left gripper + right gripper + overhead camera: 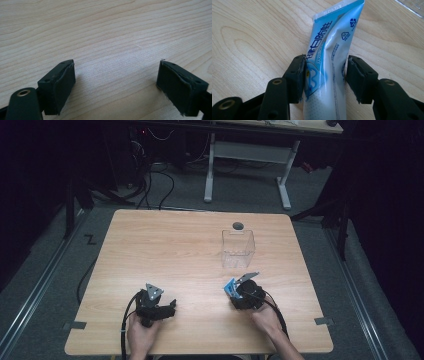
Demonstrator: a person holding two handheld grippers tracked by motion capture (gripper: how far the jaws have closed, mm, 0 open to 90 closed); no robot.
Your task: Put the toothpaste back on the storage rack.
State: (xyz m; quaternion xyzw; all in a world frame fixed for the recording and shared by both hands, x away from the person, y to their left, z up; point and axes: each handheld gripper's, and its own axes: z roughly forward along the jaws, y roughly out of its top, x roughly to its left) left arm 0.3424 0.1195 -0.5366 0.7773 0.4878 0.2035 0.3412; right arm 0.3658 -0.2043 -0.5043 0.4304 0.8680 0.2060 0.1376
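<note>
Toothpaste tube (325,62), blue and white plastic with a crimped flat end, sits between the jaws of your right gripper (325,75); the left pad touches it, the right pad is at its edge, so you are clamped on it or nearly so. It lies low over the light wooden tabletop (165,250). Just beyond stands a clear plastic box (238,249). Your left gripper (116,80) is spread wide, holding nothing, resting near the front edge.
</note>
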